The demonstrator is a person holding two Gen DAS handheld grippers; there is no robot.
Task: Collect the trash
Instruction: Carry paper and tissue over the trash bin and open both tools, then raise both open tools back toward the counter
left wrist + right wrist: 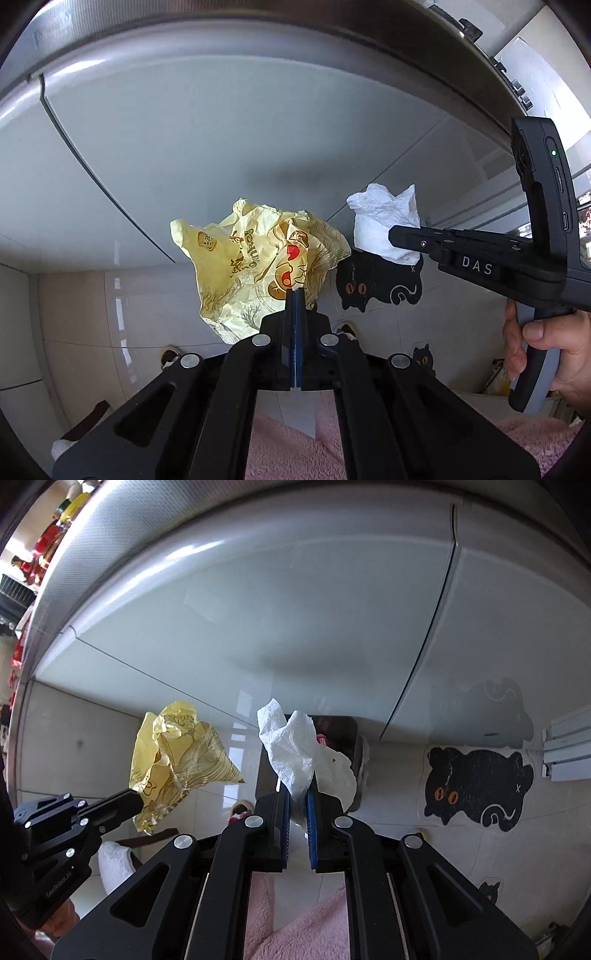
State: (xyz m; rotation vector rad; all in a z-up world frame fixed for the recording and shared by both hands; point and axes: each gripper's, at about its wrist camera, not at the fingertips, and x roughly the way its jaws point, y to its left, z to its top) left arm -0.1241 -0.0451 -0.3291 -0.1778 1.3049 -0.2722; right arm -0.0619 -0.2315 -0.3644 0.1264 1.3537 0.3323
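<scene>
With both pieces of trash already pinched, I treat this step as a carry to the bin. My left gripper [295, 295] has its jaws fully together on a corner of the crumpled yellow wrapper [255, 269], which hangs free above the floor, well clear of the cat mat [476, 786]. My right gripper [297, 794] is closed down to a narrow gap on the white tissue [295, 753], which hangs nearer that mat, between it and the wrapper. A dark open container [314, 760] seems to sit on the floor right behind the tissue, beside the mat; I judge it the bin, though most of it is hidden. I want both loads above its mouth before I loosen either grip. The wrapper's hold is thin, so no jerks.
</scene>
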